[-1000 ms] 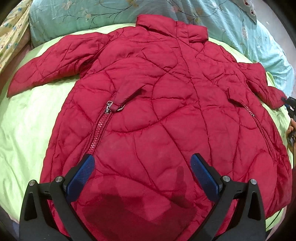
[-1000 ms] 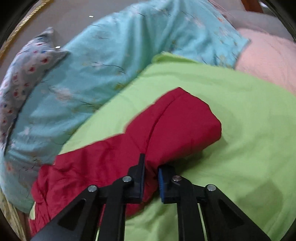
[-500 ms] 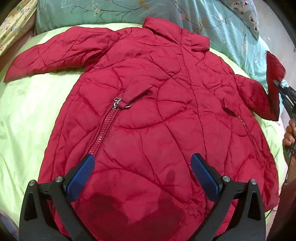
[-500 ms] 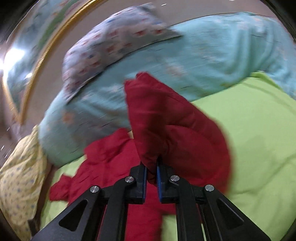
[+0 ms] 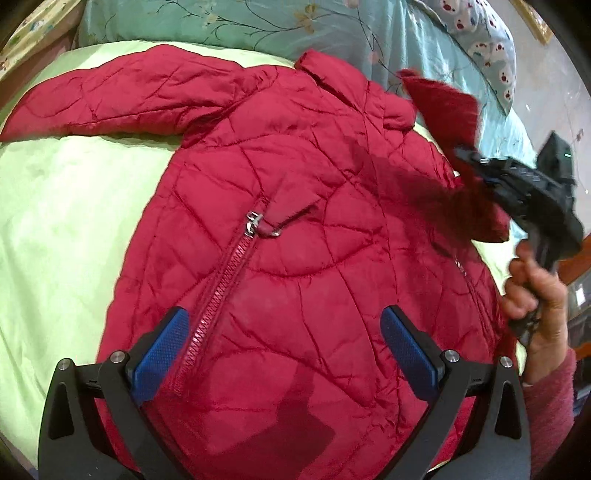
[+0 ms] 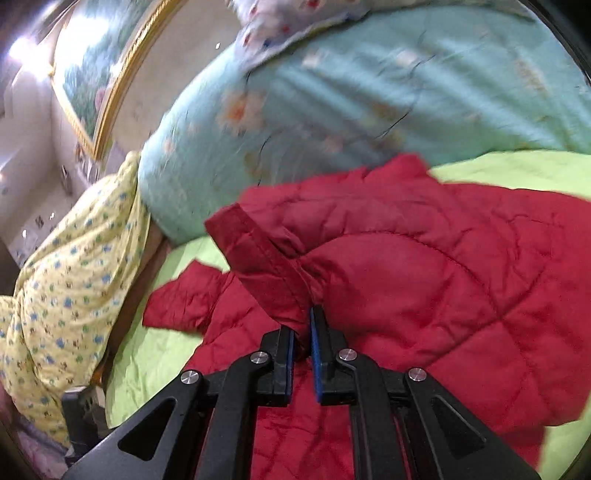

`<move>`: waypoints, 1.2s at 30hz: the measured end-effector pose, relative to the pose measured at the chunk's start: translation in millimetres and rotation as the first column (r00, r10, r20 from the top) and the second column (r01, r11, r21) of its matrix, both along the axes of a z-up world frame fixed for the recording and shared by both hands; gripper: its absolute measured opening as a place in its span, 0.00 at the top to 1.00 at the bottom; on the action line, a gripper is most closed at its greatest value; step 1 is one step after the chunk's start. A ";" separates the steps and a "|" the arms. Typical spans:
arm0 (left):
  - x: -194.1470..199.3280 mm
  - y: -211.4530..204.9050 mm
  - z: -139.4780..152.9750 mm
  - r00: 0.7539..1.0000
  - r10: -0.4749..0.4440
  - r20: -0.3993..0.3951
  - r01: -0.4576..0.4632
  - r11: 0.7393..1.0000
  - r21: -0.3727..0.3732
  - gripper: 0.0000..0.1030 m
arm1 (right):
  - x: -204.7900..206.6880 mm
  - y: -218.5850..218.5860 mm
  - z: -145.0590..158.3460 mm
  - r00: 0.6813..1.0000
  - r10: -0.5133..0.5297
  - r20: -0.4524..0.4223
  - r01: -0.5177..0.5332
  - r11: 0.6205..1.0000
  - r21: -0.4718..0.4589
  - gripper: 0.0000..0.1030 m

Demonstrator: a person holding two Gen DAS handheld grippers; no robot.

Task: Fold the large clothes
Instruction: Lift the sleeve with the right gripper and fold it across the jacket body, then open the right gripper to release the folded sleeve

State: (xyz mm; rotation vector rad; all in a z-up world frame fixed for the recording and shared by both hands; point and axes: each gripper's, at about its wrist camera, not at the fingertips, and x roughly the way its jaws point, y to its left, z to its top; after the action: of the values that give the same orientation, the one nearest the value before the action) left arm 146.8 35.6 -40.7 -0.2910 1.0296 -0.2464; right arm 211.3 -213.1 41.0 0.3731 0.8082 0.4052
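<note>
A red quilted jacket (image 5: pixel 295 229) lies front up on a light green bedsheet (image 5: pixel 66 229), collar toward the pillows, zip partly open. Its left sleeve (image 5: pixel 122 99) lies stretched out flat. My left gripper (image 5: pixel 284 347) is open and empty, hovering above the jacket's lower front. My right gripper (image 6: pixel 302 332) is shut on the cuff of the right sleeve (image 6: pixel 266 266) and holds it lifted over the jacket's right shoulder; it shows in the left wrist view (image 5: pixel 476 162) with the raised sleeve (image 5: pixel 443 110).
A turquoise floral duvet (image 5: pixel 258 26) and a patterned pillow (image 5: pixel 480 44) lie behind the collar. A yellow dotted blanket (image 6: pixel 66 288) is heaped at the bed's far side. A framed picture (image 6: pixel 92 70) hangs on the wall.
My right gripper has lifted the right sleeve off the sheet and carried it up and inward over the jacket's shoulder. The left gripper stayed open and shifted slightly over the jacket.
</note>
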 end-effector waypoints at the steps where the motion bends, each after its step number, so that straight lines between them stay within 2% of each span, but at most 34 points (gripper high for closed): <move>1: 1.5 3.0 0.3 1.000 0.002 0.002 -0.002 1.000 -0.008 0.00 | 2.8 6.4 -3.6 1.000 0.010 -0.007 -0.010 1.000 -0.005 0.93; 10: 20.2 25.9 1.9 1.000 0.023 0.005 -0.022 0.998 -0.063 0.00 | 24.9 63.7 -41.3 0.993 0.100 -0.064 -0.103 0.994 -0.044 0.93; 14: 41.7 29.7 -1.4 1.000 0.028 -0.005 -0.029 0.995 -0.091 0.00 | 30.5 77.4 -56.6 0.985 0.128 -0.116 -0.138 0.987 -0.086 0.83; 15: 47.5 30.0 -2.0 1.000 0.026 -0.010 -0.027 0.994 -0.103 0.00 | 31.1 79.5 -61.5 0.983 0.128 -0.134 -0.143 0.984 -0.107 0.80; 17: 63.9 29.1 -2.3 1.000 0.021 -0.020 -0.024 0.991 -0.134 0.00 | 29.0 78.9 -67.0 0.979 0.145 -0.142 -0.159 0.983 -0.092 0.57; 19: 83.1 27.2 -1.1 1.000 0.007 -0.030 -0.012 0.985 -0.171 0.00 | 25.8 80.6 -67.0 0.978 0.157 -0.135 -0.169 0.982 -0.082 0.44; 22: 110.6 20.2 2.0 1.000 -0.012 -0.028 0.006 0.978 -0.207 0.00 | 15.3 76.0 -61.8 0.977 0.166 -0.137 -0.178 0.981 -0.078 0.43; 25: 137.4 4.8 2.1 0.999 -0.047 -0.015 0.043 0.979 -0.201 0.00 | -0.6 62.2 -54.1 0.980 0.150 -0.129 -0.161 0.983 -0.087 0.43; 30: 176.9 -23.9 -12.1 0.995 -0.090 -0.051 0.078 0.976 -0.202 0.01 | -26.4 15.9 -44.1 0.991 0.049 -0.128 -0.058 0.996 -0.065 0.42; 31: 179.6 -28.9 -12.3 0.995 -0.095 -0.044 0.085 0.977 -0.197 0.04 | -29.2 10.0 -41.8 0.991 0.030 -0.127 -0.038 0.997 -0.062 0.42; 33: 184.0 -41.2 -9.9 0.992 -0.122 -0.023 0.117 0.979 -0.165 0.21 | -38.2 -10.8 -36.1 0.993 -0.021 -0.118 0.015 0.998 -0.058 0.42; 34: 185.9 -47.6 -8.6 0.991 -0.131 -0.015 0.128 0.982 -0.139 0.26 | -41.1 -17.9 -33.3 0.993 -0.040 -0.112 0.034 0.998 -0.056 0.42; 36: 190.7 -56.4 -8.2 0.989 -0.149 -0.009 0.147 0.984 -0.100 0.61 | -46.2 -32.9 -26.0 0.992 -0.081 -0.098 0.077 0.996 -0.049 0.42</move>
State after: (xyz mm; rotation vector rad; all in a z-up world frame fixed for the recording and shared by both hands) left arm 337.6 -20.8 -48.9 -0.3072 1.0578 -0.4309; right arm 165.1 -246.0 15.1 0.3840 0.8955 0.2954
